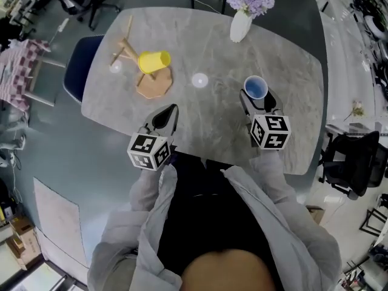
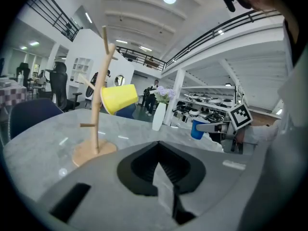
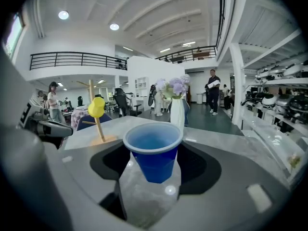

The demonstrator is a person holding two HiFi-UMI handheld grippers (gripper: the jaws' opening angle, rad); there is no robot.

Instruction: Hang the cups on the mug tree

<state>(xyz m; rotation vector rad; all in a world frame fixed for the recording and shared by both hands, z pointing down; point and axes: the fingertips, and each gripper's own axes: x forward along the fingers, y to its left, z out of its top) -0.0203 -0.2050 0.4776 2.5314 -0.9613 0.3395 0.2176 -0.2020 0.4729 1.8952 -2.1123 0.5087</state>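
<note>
- The blue plastic cup (image 3: 154, 153) stands upright in the right claw (image 3: 155, 173), whose jaws press on its lower sides. Its rim rises clear above them.
- The cup's open mouth faces up and only its blue inside shows.
- In the head view the right claw (image 1: 257, 100) reaches forward over the near right part of the grey marble desk (image 1: 212, 123). It slopes slightly downward, with its marker cube (image 1: 270, 131) nearest the person.
- The left claw (image 1: 165, 116) points forward over the desk's near edge, well to the left of the right one. Its jaws are together with nothing between them, as the left gripper view also shows (image 2: 161, 166).
- Grey sleeves (image 1: 151, 205) run back from both claws to the person's body at the bottom of the head view.
- The wooden mug tree (image 1: 128, 48) stands on its flat wooden base at the far left of the desk, well apart from both claws.
- A yellow plastic cup (image 1: 154, 60) hangs on one of its pegs, tipped onto its side.
- A white vase (image 1: 240, 26) of pale purple flowers stands at the desk's far edge.
- The head view hides the blue cup's base behind the right claw, so I cannot tell whether it clears the desk.
- From above the mug tree is strongly foreshortened, and its pegs are hard to tell apart.
- A dark blue chair (image 1: 80, 65) is partly hidden by the desk's left edge.
</note>
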